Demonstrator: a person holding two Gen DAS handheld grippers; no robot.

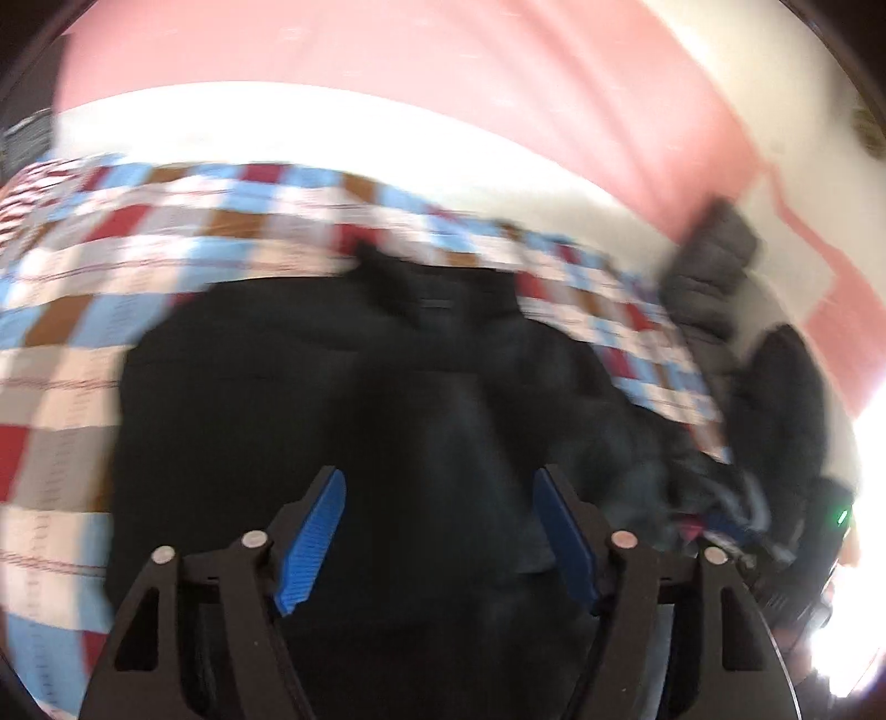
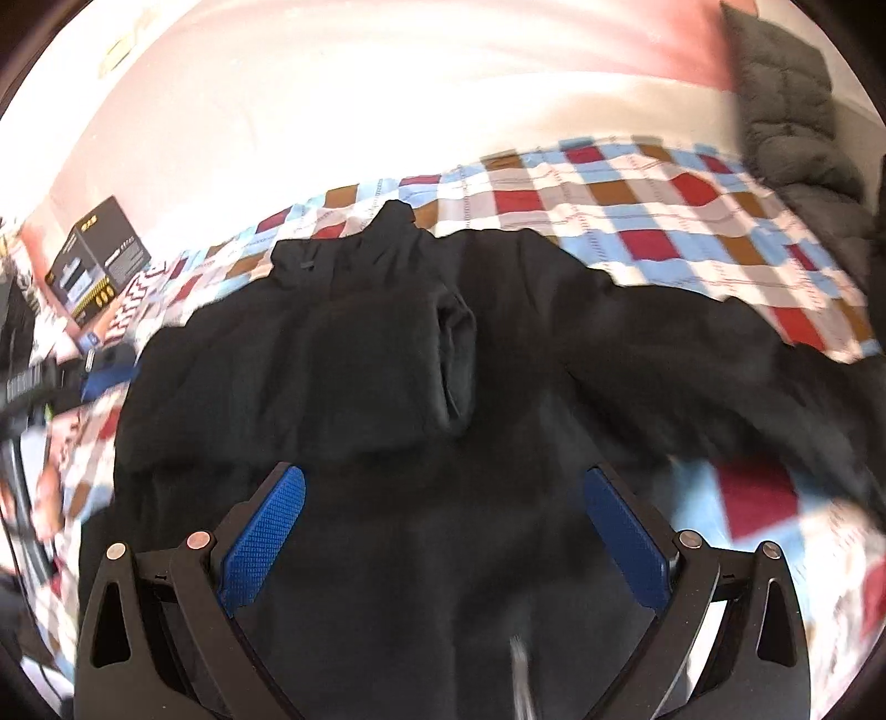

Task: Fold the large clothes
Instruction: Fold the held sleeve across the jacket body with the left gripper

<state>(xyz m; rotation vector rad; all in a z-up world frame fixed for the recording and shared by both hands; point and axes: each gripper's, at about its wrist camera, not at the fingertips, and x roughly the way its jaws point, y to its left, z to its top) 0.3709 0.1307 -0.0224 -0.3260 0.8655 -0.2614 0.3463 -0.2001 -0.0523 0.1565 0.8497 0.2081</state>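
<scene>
Nearest, the left tool (image 1: pixel 440 537) and the right tool (image 2: pixel 443 540) both hang with their blue fingers spread apart, gripping nothing, above a black jacket (image 2: pixel 387 354). The jacket lies spread on a checked bedspread (image 2: pixel 637 221), one sleeve (image 2: pixel 454 343) folded across its front. Beyond, a grey quilted garment (image 2: pixel 792 111) sits by the pink wall (image 1: pixel 387 50), and a dark box (image 2: pixel 99 255) stands at the left.

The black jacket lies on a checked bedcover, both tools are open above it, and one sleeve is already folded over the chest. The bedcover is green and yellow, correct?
Not quite: the checked bedcover is red, light blue, brown and white, as the right wrist view shows. The rest holds: the black jacket lies on it with one sleeve folded over the chest, and the left tool and right tool are open above it.
</scene>
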